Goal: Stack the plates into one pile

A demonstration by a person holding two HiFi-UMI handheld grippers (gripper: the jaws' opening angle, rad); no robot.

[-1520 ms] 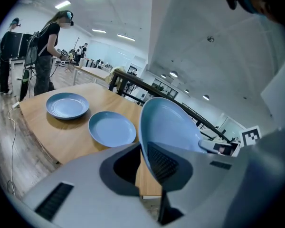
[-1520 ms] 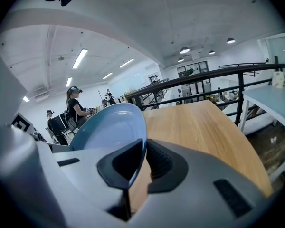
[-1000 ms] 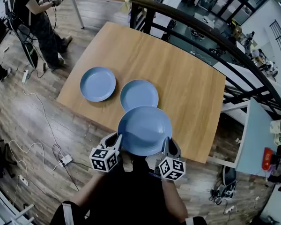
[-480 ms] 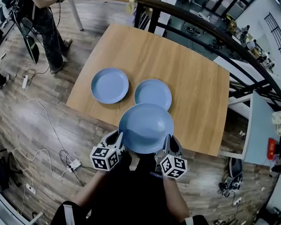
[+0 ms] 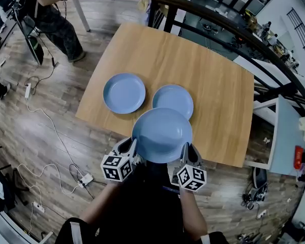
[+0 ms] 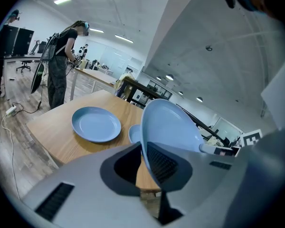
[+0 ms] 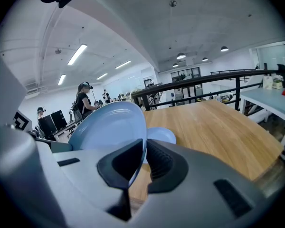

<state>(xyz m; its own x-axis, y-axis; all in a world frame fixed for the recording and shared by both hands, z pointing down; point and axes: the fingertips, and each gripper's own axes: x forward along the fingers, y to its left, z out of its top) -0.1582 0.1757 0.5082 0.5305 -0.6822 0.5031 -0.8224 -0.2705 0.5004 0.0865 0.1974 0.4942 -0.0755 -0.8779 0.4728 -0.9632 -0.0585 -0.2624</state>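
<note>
At far left a person in dark clothes (image 5: 51, 14) stands on the wooden plank floor (image 5: 20, 116), where white cables (image 5: 43, 121) trail to a power strip (image 5: 85, 178). On the light wooden table (image 5: 213, 80) a flat light-blue round plate (image 5: 124, 93) lies near the left edge. The left gripper (image 5: 129, 146), with its cube of black-and-white square markers, is clamped on the left rim of the raised light-blue round plate (image 5: 161, 134), its jaws having just been closing a little further on it. That plate hangs over the table's near edge, and its far rim hides the near rim of a smaller light-blue round plate (image 5: 174, 98) lying just beside the flat one. The right gripper (image 5: 187, 151) has its jaws pinched on the raised plate's right rim. A dark metal railing (image 5: 229, 37) runs past the table's far right side, and a white side table (image 5: 282, 136) carries a red object (image 5: 298, 157).
</note>
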